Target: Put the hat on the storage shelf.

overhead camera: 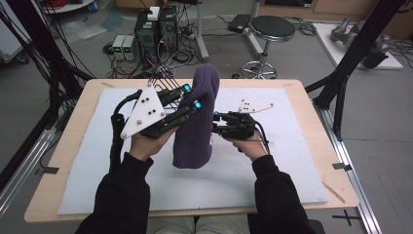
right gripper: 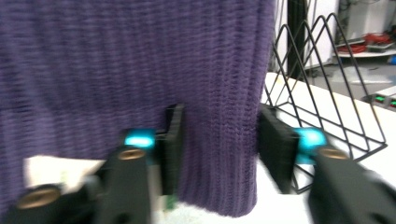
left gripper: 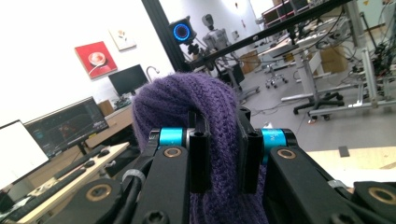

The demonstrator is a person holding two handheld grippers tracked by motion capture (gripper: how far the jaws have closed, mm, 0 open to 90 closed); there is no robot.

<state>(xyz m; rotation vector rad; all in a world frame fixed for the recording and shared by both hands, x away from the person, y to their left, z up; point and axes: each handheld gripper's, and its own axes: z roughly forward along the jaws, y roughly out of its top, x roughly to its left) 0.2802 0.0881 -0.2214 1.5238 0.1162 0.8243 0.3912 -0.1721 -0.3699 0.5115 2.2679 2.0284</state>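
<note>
A purple knit hat (overhead camera: 195, 122) hangs upright above the white mat, its crown at the top. My left gripper (overhead camera: 192, 96) is shut on the hat's upper part; in the left gripper view the knit (left gripper: 187, 102) bulges over the two jaws of that gripper (left gripper: 222, 140), which pinch it. My right gripper (overhead camera: 215, 122) reaches in from the right at the hat's lower right edge. In the right gripper view its jaws (right gripper: 219, 140) stand on either side of a flat, unbunched strip of the hat (right gripper: 116, 70) near the hem. That view is blurred.
A white mat (overhead camera: 292, 161) covers most of the wooden table (overhead camera: 73, 161). A black wire rack (right gripper: 327, 84) stands on the table just behind the hat. Beyond the table are computer boxes (overhead camera: 156, 29), cables and a stool (overhead camera: 270, 27) on the floor.
</note>
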